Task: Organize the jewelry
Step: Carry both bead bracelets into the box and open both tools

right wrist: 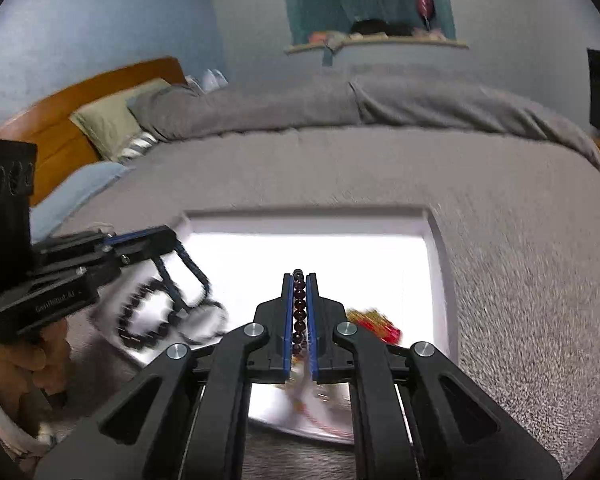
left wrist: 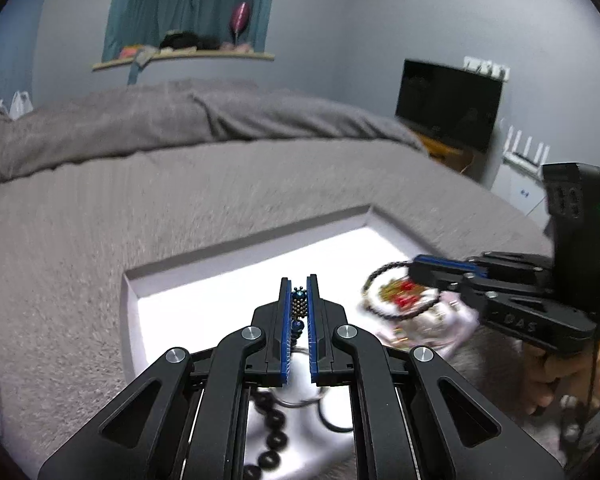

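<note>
Jewelry hangs from both pairs of jaws, and the white tray (right wrist: pixel 436 276) on the grey bed (right wrist: pixel 380 168) lies directly below and ahead of each.

The left gripper (left wrist: pixel 299 300) has its jaws clamped on a dark beaded strand (left wrist: pixel 299 308). A patch of small metallic beads and a blue bead sit between the pads, with the strand's long axis running along the jaws. The rest trails back under the gripper as a chain of large black beads (left wrist: pixel 274 428), drooping toward the tray's near edge. In the right wrist view the same piece dangles as a loop, blurred, over the tray's left corner.

The right gripper (right wrist: pixel 299 300) is clamped on a string of dark red beads (right wrist: pixel 299 312), again lined up lengthwise between the pads. Below and to the right of those jaws swings a red and gold ornament (right wrist: pixel 374 324), too blurred to say whether it belongs to that string. Pale cloth or packaging smears beneath it.

Both grippers sit side by side, the left one's jaws over the tray's left part and the right one's over its near middle. My judgement: the coming move depends on keeping each hanging tail inside the tray wall before either grip lets go, and the tails fall behind the jaws, toward the near rim.
</note>
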A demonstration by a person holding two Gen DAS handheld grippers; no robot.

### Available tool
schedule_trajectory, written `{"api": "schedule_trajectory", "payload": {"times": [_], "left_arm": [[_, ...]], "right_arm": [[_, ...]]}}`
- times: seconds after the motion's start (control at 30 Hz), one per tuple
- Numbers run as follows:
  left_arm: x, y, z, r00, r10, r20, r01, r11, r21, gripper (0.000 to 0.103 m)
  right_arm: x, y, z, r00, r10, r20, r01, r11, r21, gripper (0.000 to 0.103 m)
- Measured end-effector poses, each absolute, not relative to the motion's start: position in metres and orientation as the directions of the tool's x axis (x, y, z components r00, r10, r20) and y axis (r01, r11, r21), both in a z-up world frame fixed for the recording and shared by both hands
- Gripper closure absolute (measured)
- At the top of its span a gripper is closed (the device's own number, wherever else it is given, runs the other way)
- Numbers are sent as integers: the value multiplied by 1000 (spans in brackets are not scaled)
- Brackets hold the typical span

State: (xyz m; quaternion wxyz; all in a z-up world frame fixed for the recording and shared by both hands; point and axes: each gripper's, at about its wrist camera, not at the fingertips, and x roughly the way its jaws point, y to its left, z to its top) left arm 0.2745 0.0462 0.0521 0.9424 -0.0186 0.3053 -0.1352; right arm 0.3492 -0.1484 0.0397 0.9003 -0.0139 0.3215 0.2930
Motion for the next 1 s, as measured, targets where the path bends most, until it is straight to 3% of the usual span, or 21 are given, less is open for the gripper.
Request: {"api": "schedule_trajectory", "payload": {"times": [0.2,0.57,0.6,0.67,0.73,0.8,0.83,1.0], "left_arm": [[291,51,32,735,-236,-636,207,971,-121,95],[285,53,31,746,-191,-638,181,980,-81,93],[284,54,31,746,-186,-639,176,981,-79,90],[281,54,33,755,-173,-632,168,983,-69,65],[276,54,35,766,-168,-620,164,984,-64,51],[271,55,38,776,-163,-609,157,985,-64,43],[270,55,39,779,-162,-605,154,986,-66,35],[251,61,46,795,-184,-578,150,983,-106,25]], "right_arm": [[357,-150,29,628,460,-627,-495,859,134,97],[357,-148,26,637,439,-633,-484,867,114,97],[357,-148,25,638,436,-635,-484,868,110,97],[356,-147,24,634,436,-639,-487,867,109,96],[354,-147,25,637,437,-635,-490,865,105,90],[351,-149,26,640,443,-627,-494,863,105,71],[349,-150,27,643,446,-623,-497,862,105,71],[337,-156,30,655,459,-600,-504,857,106,71]]}}
